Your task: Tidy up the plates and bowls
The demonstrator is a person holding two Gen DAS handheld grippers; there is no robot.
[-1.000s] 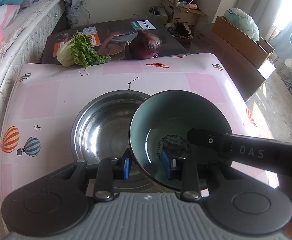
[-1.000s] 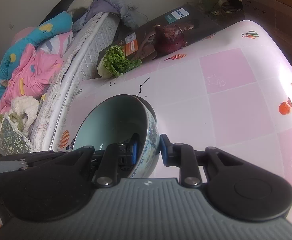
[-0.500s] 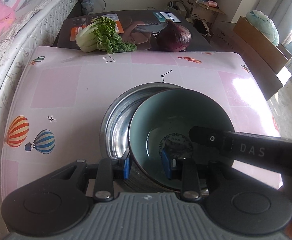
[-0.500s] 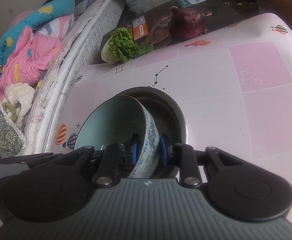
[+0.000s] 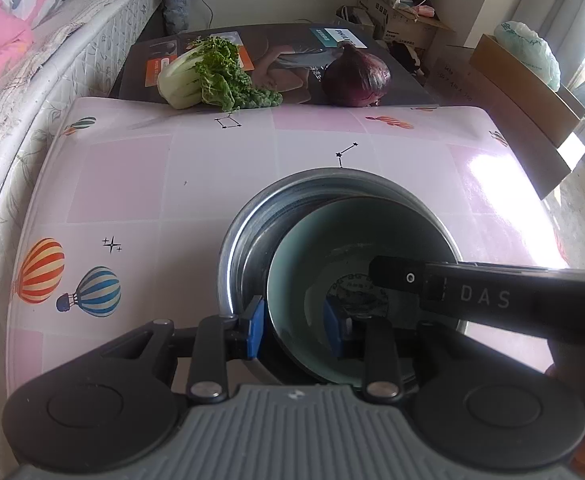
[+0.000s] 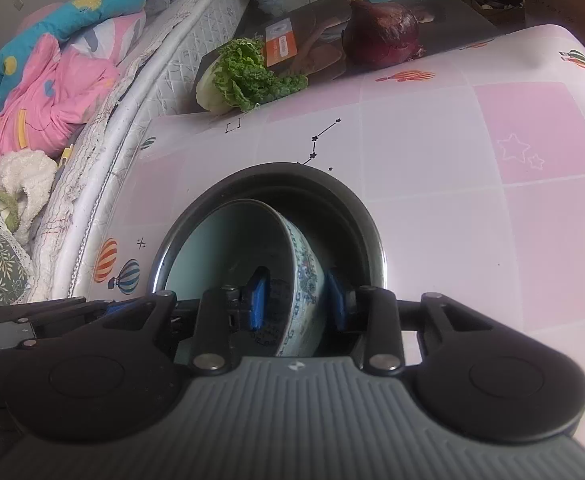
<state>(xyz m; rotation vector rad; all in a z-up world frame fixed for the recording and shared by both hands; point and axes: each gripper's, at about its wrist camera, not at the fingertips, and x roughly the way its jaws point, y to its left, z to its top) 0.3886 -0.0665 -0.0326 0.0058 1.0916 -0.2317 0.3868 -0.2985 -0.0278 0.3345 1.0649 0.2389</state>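
The left gripper (image 5: pixel 295 323) has its two blue pads on each side of the bowl's (image 5: pixel 356 248) near rim. There is a small gap at the outer pad, so I cannot tell if it is pinching or just letting go. The right gripper (image 6: pixel 297 300) is around the other side of the rim, one pad inside and one outside. Its outer pad sits a little off the wall, so I cannot tell there either.

The bowl is green inside and blue and white outside. It is down inside the big metal bowl (image 5: pixel 252 216), but it leans to one side. So the stacking looks nearly done. I think what is left is to let it settle flat and pull both grippers away.

Farther back on the pink table (image 5: pixel 140 176) I see no more dishes. At the far edge lie a cabbage (image 5: pixel 208 76) and a red onion (image 5: pixel 356 76).
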